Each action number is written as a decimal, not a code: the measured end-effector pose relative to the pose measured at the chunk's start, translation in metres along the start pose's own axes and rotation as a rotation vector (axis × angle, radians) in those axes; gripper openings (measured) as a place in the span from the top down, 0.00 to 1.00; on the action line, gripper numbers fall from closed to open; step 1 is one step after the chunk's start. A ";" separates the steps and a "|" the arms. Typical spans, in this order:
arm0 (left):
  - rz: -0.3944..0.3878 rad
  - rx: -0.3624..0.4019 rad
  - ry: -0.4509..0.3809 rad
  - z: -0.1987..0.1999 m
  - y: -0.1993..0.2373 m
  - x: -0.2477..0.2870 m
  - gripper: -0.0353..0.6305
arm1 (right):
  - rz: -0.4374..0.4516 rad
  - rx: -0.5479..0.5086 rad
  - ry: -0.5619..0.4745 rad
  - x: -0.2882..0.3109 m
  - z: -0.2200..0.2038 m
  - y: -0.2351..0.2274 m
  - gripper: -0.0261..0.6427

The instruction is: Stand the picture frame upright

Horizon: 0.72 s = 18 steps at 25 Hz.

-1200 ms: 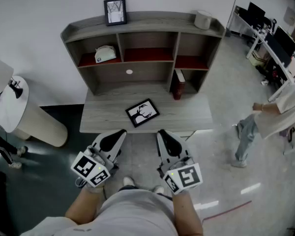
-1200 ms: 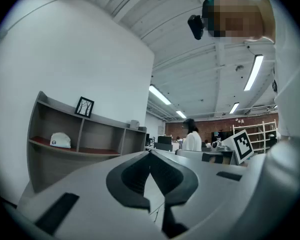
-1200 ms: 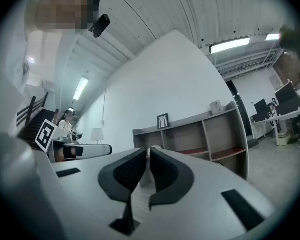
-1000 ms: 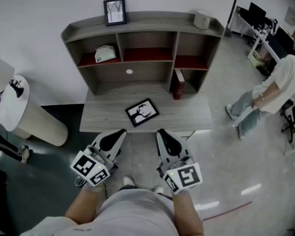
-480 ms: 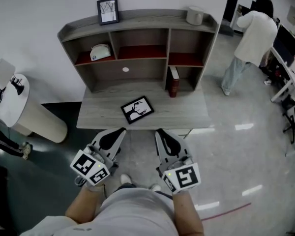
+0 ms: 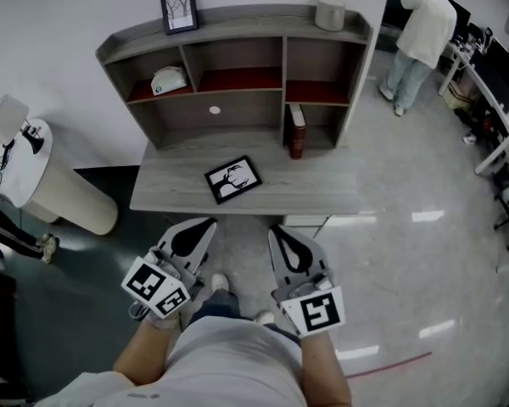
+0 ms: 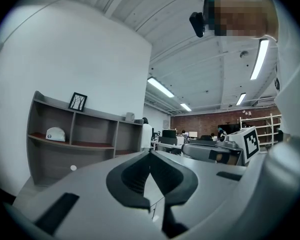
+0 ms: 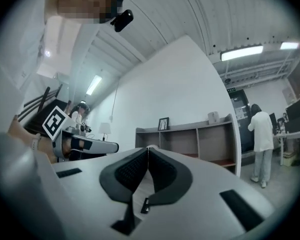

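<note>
A black picture frame (image 6: 233, 180) with a dark silhouette print lies flat on the grey desk (image 6: 322, 195), a little left of its middle. My left gripper (image 6: 210, 224) and right gripper (image 6: 273, 228) hang side by side in front of the desk's near edge, short of the frame, both shut with nothing between the jaws. In the left gripper view (image 7: 150, 153) and the right gripper view (image 8: 148, 148) the jaw tips meet. The flat frame is hidden in both gripper views.
A shelf unit (image 6: 362, 36) stands on the desk's back. On its top are a small upright framed picture (image 6: 179, 10) and a pale cylinder (image 6: 330, 13). A white object (image 6: 169, 80) sits in the left cubby and a red book (image 6: 297, 131) stands below right. A round white table (image 6: 42, 181) is left; a person (image 6: 422, 34) stands far right.
The desk and frame have slid closer and lower in the head view. The person at right has walked away to the far right corner. The right gripper's jaws closed fully.
</note>
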<state>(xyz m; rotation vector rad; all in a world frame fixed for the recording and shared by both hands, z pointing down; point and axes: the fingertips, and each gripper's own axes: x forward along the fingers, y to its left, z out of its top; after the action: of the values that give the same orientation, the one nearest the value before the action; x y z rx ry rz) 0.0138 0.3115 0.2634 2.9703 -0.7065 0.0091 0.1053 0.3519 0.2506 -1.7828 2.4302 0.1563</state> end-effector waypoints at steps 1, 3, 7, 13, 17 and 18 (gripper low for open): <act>-0.001 0.000 0.005 -0.002 0.001 0.002 0.93 | 0.001 -0.019 0.006 0.001 0.000 0.000 0.93; -0.008 -0.001 0.011 -0.005 0.001 0.005 0.93 | 0.000 -0.032 0.013 0.004 -0.001 -0.003 0.93; -0.019 -0.004 0.010 -0.008 0.009 0.009 0.93 | -0.025 -0.021 0.037 0.014 -0.009 -0.011 0.93; -0.015 -0.030 0.005 -0.010 0.048 0.020 0.93 | -0.039 -0.024 0.080 0.050 -0.025 -0.017 0.93; -0.016 -0.050 0.010 -0.013 0.086 0.034 0.93 | -0.042 -0.017 0.108 0.090 -0.038 -0.024 0.93; -0.016 -0.053 0.012 -0.013 0.096 0.039 0.93 | -0.044 -0.017 0.117 0.100 -0.041 -0.027 0.93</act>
<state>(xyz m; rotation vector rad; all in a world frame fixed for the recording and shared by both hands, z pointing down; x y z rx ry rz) 0.0053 0.2097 0.2853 2.9233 -0.6702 0.0077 0.0994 0.2429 0.2750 -1.9021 2.4721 0.0708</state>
